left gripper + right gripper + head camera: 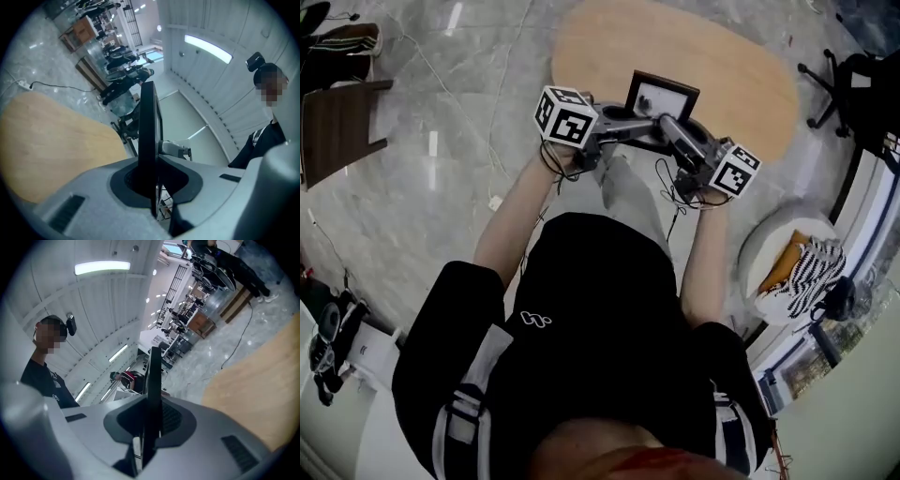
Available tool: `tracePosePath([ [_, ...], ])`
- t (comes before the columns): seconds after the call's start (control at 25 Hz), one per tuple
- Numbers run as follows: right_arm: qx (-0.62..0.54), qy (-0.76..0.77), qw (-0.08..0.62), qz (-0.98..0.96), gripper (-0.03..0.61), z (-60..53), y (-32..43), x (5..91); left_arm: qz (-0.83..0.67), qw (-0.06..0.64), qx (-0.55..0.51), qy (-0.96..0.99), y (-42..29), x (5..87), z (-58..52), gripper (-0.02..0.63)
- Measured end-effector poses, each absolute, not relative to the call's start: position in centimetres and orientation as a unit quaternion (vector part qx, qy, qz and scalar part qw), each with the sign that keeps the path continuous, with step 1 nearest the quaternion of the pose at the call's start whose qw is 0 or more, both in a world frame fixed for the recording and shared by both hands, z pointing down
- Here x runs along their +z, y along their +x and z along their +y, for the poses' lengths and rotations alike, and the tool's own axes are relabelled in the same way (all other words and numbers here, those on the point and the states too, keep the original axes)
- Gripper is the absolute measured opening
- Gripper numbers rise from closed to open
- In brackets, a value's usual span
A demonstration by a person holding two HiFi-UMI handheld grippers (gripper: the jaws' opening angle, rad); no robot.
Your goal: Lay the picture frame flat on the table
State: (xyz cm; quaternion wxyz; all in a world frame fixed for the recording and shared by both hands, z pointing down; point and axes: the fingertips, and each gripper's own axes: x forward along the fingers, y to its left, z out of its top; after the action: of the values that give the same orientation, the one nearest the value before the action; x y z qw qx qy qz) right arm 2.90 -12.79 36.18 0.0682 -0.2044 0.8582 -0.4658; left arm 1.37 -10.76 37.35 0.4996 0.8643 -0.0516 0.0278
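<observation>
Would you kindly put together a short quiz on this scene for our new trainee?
1. Choose one: the jaws of the right gripper are closed on A) a cable, B) the picture frame, C) nothing.
2. True or false: the left gripper hangs idle, away from the frame.
3. What surface lies beyond the two grippers, under the frame?
Key: 1 B. 2 False: its jaws clamp the frame's edge too. 3 The wooden table.
</observation>
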Motion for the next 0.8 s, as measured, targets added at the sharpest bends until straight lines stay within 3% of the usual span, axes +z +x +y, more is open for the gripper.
tracePosePath([
  [0.56,-0.563,-0.216,0.061,0.795,0.046,-12.1,2.3,55.9,-0.051,0.585,0.056,0.807,0.8,56.4,-10.0,0.032],
  [0.8,-0.593,-0.237,0.016,0.769,0.046,-13.0,2.5,64.1,-0.039,0.633,0.041,0.772,1.1,64.9,-10.8,0.051],
])
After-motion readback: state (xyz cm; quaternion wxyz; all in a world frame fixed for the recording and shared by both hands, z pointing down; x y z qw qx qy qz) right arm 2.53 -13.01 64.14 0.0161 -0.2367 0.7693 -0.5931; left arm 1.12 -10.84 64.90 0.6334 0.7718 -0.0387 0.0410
